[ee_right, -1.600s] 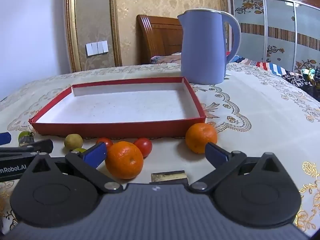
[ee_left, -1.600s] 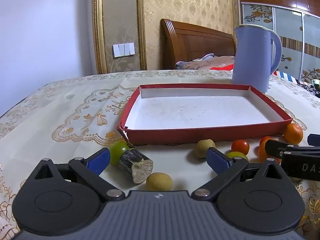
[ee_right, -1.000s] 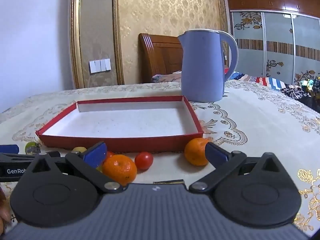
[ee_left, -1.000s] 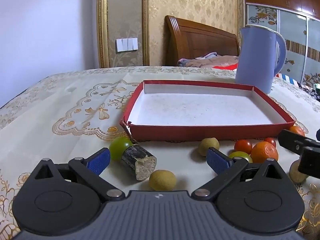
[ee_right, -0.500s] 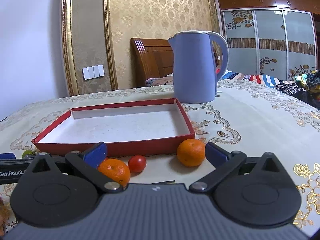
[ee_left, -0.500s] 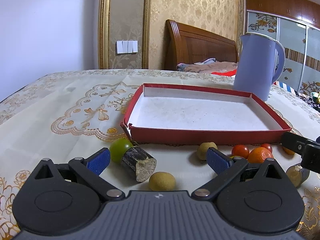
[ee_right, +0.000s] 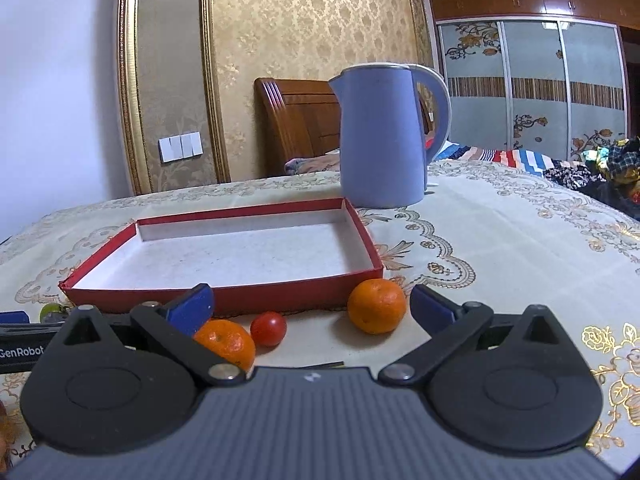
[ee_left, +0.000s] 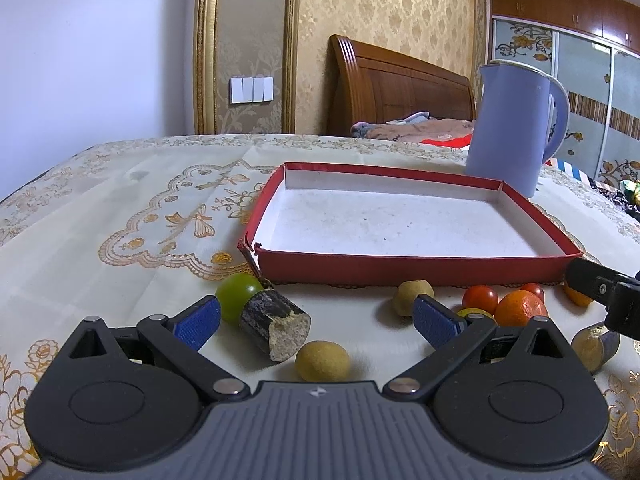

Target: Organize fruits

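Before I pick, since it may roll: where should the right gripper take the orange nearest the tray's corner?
Grip the orange across its widest middle, one finger on each side, coming in low from the front. It sits alone beside the red tray, with bare cloth on its flanks, and the right gripper is already open wide enough.

A cream tablecloth [ee_left: 120,208] (gold-embroidered) carries a shallow red tray [ee_left: 400,270]. A blue kettle [ee_left: 512,128] stands behind the tray; small fruits [ee_left: 322,360] lie before it.

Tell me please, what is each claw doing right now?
Left claw: open, holding nothing.
Right claw: open, holding nothing.
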The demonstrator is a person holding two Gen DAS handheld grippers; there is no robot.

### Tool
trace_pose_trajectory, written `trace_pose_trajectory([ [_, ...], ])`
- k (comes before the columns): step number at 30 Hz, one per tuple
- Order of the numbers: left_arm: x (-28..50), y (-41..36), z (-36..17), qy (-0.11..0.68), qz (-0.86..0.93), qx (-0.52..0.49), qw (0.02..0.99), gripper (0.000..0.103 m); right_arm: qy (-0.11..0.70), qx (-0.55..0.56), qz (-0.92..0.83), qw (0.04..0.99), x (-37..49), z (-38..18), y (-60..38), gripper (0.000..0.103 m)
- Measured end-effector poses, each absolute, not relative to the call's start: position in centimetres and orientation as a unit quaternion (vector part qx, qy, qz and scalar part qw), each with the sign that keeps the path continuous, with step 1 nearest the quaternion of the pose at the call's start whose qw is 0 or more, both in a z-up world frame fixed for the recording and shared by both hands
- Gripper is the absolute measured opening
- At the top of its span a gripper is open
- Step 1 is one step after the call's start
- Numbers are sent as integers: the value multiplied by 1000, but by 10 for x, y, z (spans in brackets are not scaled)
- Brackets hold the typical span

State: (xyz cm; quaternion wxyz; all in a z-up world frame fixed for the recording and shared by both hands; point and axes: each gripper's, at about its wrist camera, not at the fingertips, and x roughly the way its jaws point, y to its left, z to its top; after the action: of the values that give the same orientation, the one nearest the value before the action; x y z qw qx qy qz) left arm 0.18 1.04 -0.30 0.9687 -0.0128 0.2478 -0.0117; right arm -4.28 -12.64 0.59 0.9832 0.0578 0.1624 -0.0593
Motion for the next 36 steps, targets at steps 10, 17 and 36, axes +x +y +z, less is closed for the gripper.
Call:
trace_pose_trajectory([
  [10,3,11,-3,254,-11,-13,967,103,157,58,-61,984,-44,6,-124,103],
  [17,4,11,-3,256,-11,-12,967,103,131,48,-71,988,-52,7,-123,103],
  [36,-8,34,3,239,14,-48,970,103,120,32,-94,988,-57,11,-121,103],
])
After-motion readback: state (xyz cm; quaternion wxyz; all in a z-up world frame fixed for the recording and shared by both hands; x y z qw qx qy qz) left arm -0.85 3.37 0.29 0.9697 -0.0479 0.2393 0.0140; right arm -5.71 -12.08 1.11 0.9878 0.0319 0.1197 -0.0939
